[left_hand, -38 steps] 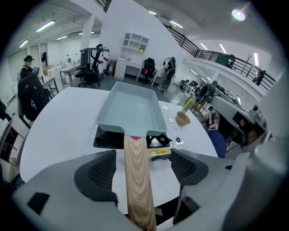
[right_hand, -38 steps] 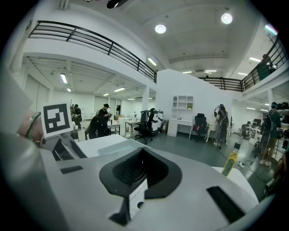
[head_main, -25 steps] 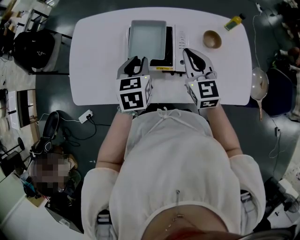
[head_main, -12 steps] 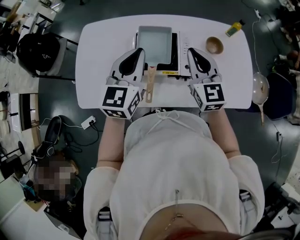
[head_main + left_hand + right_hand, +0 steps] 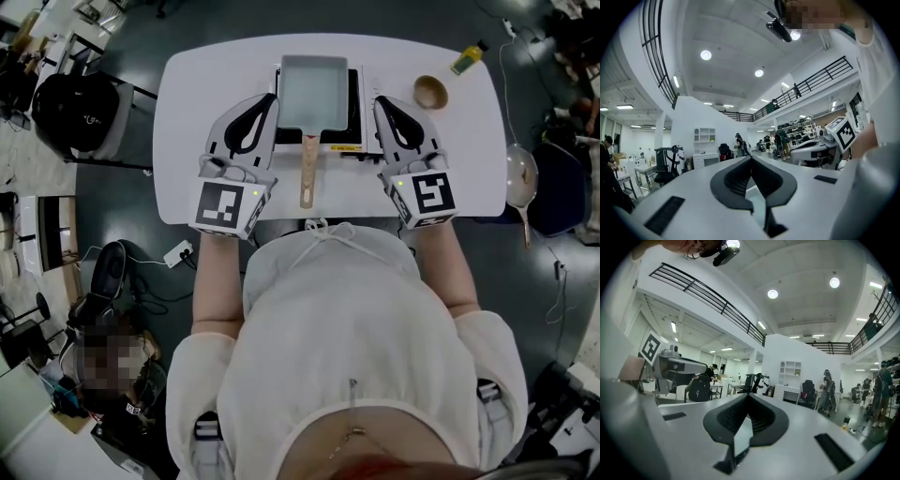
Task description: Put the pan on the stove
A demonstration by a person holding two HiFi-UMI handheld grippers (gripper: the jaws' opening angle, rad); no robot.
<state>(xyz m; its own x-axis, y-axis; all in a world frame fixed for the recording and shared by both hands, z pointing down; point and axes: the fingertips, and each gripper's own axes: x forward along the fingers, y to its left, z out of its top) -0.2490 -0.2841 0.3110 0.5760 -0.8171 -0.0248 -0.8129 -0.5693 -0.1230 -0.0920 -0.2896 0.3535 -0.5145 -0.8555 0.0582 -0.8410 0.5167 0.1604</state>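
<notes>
A grey rectangular pan with a wooden handle sits on the black stove at the table's far middle. Its handle points back toward the person. My left gripper lies on the table left of the pan, shut and empty, apart from the handle. My right gripper rests to the right of the stove, also shut with nothing in it. The left gripper view shows the left gripper with its tips meeting against the hall. The right gripper view shows the same of the right gripper.
On the white table, a wooden bowl stands at the back right, with a small yellow-capped bottle beyond it. A ladle-like pan lies on a seat off the right edge. A black bag sits to the left.
My left gripper has come off the pan's handle, drawn away to the left and shut. The pan stays on the stove. The right gripper has barely moved.
</notes>
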